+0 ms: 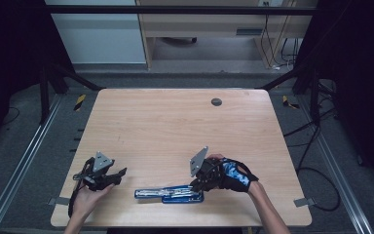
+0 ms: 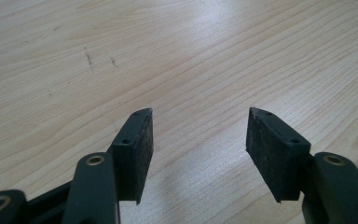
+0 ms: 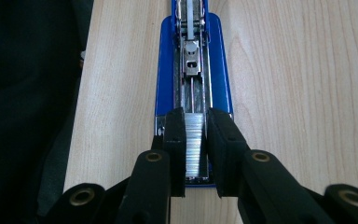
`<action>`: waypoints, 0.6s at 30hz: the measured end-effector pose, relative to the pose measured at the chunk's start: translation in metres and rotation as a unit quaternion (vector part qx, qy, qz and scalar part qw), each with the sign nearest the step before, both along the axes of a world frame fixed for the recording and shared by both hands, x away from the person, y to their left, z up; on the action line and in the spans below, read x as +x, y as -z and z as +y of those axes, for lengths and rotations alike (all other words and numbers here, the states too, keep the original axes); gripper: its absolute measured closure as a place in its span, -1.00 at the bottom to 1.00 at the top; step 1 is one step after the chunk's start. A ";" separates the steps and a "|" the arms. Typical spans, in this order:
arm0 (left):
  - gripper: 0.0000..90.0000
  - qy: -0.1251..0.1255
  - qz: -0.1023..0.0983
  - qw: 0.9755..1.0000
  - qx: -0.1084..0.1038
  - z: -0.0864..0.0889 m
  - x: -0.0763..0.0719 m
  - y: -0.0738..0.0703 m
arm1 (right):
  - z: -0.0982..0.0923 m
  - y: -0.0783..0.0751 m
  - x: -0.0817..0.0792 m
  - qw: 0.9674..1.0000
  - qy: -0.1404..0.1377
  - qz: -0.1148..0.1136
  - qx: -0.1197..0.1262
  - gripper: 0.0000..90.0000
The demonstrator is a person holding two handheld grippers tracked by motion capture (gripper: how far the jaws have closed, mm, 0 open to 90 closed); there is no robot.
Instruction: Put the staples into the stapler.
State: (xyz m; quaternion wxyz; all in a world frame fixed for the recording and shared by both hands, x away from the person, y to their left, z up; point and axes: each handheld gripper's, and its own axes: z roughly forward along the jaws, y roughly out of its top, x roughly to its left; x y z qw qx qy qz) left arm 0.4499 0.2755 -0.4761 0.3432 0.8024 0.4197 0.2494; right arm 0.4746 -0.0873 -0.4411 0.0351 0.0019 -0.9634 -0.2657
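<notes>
The left tool (image 1: 119, 173) is hovering with jaws spread wide over bare bench (image 1: 175, 126), gripping nothing. To its right, the opened blue stapler (image 1: 169, 193) is lying flat, and the right tool (image 3: 196, 149) is pinching the strip of staples (image 3: 196, 144) in the stapler's channel.

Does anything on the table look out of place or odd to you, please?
Only the blue stapler near the front edge: it lies opened out flat, its channel bare. The right tool pinches a strip of staples over that channel. Nothing looks spilled or damaged.
</notes>
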 end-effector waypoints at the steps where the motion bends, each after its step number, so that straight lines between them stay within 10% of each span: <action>1: -0.08 0.000 0.000 1.000 0.000 0.000 0.000 0.000 | 0.000 0.000 0.000 1.000 0.000 0.000 0.000 0.74; 18: -0.08 0.001 0.000 1.000 0.000 0.000 0.000 0.000 | 0.000 0.003 -0.001 1.000 0.009 0.000 0.004 0.65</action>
